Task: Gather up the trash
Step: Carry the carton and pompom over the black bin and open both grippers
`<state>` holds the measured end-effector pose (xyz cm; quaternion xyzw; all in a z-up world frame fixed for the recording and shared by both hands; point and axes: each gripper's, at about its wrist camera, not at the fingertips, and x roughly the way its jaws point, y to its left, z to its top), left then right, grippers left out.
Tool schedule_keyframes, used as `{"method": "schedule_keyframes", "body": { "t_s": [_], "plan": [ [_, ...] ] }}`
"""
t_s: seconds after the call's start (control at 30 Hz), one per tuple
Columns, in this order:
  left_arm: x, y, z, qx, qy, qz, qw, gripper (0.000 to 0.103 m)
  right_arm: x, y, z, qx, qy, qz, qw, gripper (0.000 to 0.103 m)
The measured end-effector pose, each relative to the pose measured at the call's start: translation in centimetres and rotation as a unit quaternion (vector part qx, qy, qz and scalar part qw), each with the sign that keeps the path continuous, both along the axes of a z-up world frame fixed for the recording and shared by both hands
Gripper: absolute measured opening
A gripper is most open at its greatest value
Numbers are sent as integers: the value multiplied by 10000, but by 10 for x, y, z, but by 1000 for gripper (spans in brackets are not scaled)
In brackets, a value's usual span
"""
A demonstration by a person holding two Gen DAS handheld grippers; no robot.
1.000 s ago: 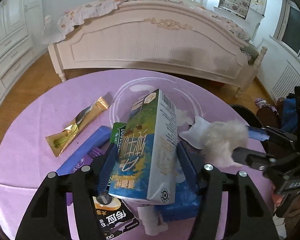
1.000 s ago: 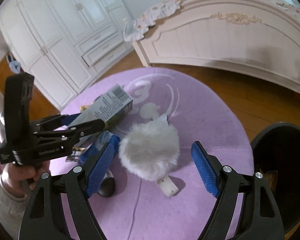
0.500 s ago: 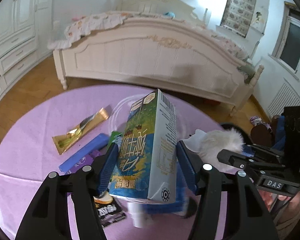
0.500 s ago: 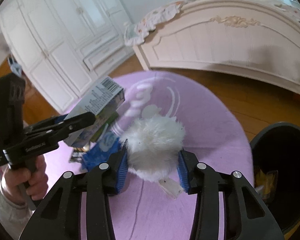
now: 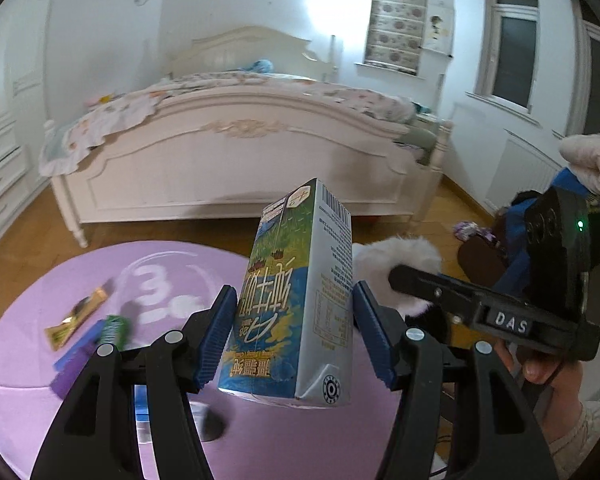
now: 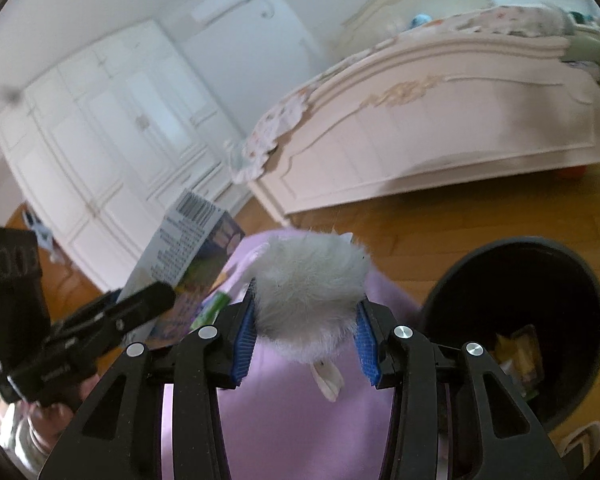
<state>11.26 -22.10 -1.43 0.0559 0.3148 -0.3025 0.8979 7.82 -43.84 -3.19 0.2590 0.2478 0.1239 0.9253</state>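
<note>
- Milk carton (image 5: 296,300): clamped between the blue pads of my left gripper (image 5: 294,336), held clear above the purple tablecloth (image 5: 284,440). Printed text reads upside down; barcode end points away from me toward the bed (image 5: 236,160).
- White fluffy ball (image 6: 310,292): squeezed between the pads of my right gripper (image 6: 306,338), fur bulging over both pads. A small white tab (image 6: 328,378) hangs under it.
- Both loads are off the table. In the left wrist view the fluffy ball sits just right of the carton, partly hidden behind it.
- Black trash bin (image 6: 580,292): on the wooden floor just right of the table, near my right gripper; its mouth is open, with some yellowish wrappers (image 6: 520,350) visible inside.
- On the cloth, left side: gold sachet (image 5: 76,318), green packet (image 5: 114,330), blue stick-shaped wrapper (image 5: 80,346) lying close together. Blurred items directly under my left fingers; cannot identify.
- White wardrobe (image 6: 112,152) against the far wall, well apart from the table.
</note>
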Motion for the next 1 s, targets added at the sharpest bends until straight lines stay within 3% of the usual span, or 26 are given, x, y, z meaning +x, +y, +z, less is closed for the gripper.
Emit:
{"method": "schedule_keyframes", "body": {
  "t_s": [0.23,0.53,1.0],
  "plan": [
    [-7,-45,-9,60,78,-339,9994,59,-24,-51,-9,185,5,-503,9986,43],
    [-9,-88,-26,146,239,-635,9976,59,-31,-97,-44,502,292,-977,9935,43],
    [-6,-131,-48,301,497,-888,9944,59,-31,-124,-76,749,564,-1258,9876,43]
  ]
}}
